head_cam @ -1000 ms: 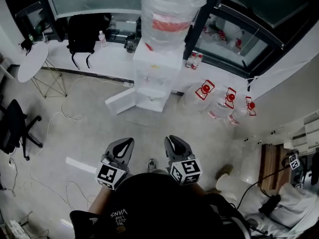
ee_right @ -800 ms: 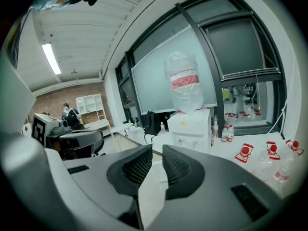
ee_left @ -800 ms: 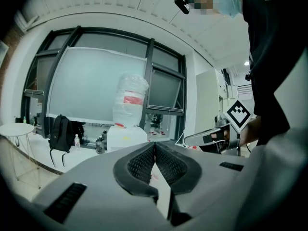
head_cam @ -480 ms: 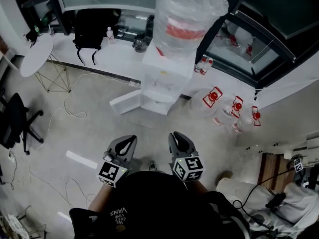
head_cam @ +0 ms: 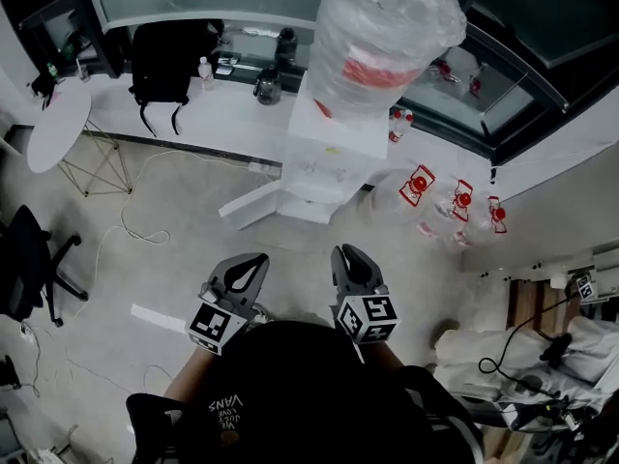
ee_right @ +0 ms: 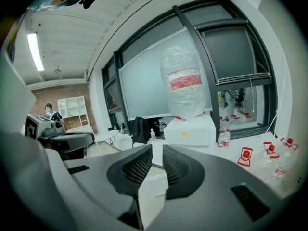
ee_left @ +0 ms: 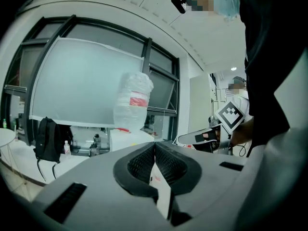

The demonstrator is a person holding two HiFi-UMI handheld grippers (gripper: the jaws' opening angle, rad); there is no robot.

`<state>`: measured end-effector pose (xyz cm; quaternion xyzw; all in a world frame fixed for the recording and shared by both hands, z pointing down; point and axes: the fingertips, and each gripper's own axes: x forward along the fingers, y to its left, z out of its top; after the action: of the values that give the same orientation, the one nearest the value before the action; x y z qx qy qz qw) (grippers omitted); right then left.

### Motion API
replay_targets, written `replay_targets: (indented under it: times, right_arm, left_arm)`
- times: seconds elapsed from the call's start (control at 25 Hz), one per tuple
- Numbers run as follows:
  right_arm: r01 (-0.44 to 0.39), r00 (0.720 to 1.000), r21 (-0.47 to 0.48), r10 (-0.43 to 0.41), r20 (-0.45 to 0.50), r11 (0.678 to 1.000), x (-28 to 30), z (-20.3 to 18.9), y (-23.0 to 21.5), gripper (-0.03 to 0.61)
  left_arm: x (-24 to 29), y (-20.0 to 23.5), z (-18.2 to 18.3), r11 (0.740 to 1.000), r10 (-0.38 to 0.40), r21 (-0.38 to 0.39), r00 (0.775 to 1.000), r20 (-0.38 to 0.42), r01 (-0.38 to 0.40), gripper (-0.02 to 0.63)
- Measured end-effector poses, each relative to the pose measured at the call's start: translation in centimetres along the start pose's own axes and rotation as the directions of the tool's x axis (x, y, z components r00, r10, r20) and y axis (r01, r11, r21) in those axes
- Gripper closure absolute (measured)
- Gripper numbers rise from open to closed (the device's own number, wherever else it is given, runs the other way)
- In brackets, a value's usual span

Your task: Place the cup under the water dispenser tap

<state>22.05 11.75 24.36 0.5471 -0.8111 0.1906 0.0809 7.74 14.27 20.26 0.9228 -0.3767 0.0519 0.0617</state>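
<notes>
A white water dispenser (head_cam: pixel 327 153) stands by the window ledge, carrying a big plastic-wrapped bottle (head_cam: pixel 387 32) with a red label. I see no cup in any view. My left gripper (head_cam: pixel 242 272) and right gripper (head_cam: pixel 348 264) are held side by side over the floor, well short of the dispenser and pointing at it. In the left gripper view the left gripper (ee_left: pixel 154 146) is shut, tips touching, nothing between them. In the right gripper view the right gripper (ee_right: pixel 157 148) shows a narrow empty gap, with the dispenser (ee_right: pixel 190 129) straight ahead.
A black backpack (head_cam: pixel 160 56) rests on the white ledge (head_cam: pixel 222 114). At far left are a round white table (head_cam: pixel 58 124) and a black chair (head_cam: pixel 24 259). Several red-labelled empty bottles (head_cam: pixel 455 201) lie right of the dispenser. A cable (head_cam: pixel 135 225) and a white panel (head_cam: pixel 253 203) are on the floor.
The dispenser and its bottle have grown larger and shifted right in the head view as the person comes closer. Both grippers keep the same pose in front of the body.
</notes>
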Motion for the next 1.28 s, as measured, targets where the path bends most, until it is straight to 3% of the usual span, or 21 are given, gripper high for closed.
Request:
replay_targets:
  times: [0.16, 0.32, 0.6, 0.88, 1.08, 1.28]
  right_arm:
    - [0.036, 0.999, -0.006, -0.036, 0.011, 0.999, 1.7, -0.2, 1.5, 0.531]
    - [0.05, 0.998, -0.046, -0.052, -0.035, 0.998, 4.5, -1.0, 0.9, 0.531]
    - [-0.028, 0.984, -0.179, -0.004, -0.18, 0.983, 10.7, -4.1, -1.5, 0.529]
    - [-0.136, 0.933, -0.243, 0.042, -0.358, 0.96, 17.6, -8.9, -4.0, 0.479]
    - [-0.196, 0.875, -0.284, 0.036, -0.483, 0.939, 22.0, -13.7, -6.6, 0.476]
    - [-0.226, 0.828, -0.292, 0.025, -0.561, 0.929, 27.8, -20.1, -8.4, 0.469]
  left_arm:
    - [-1.6, 2.3, -0.5, 1.0, -0.027, -0.005, 1.0, 0.005, 0.027, 0.594]
    - [-1.4, 4.4, -1.2, 0.999, -0.001, -0.04, 1.0, 0.008, 0.002, 0.594]
    - [1.0, 7.6, -3.4, 0.99, 0.101, -0.103, 0.995, -0.001, -0.101, 0.594]
    - [4.7, 10.6, -6.5, 0.965, 0.178, -0.191, 0.983, -0.038, -0.182, 0.594]
    - [7.0, 12.7, -10.5, 0.938, 0.218, -0.257, 0.973, -0.08, -0.231, 0.594]
    - [9.0, 15.3, -16.1, 0.942, 0.221, -0.234, 0.969, -0.106, -0.241, 0.594]
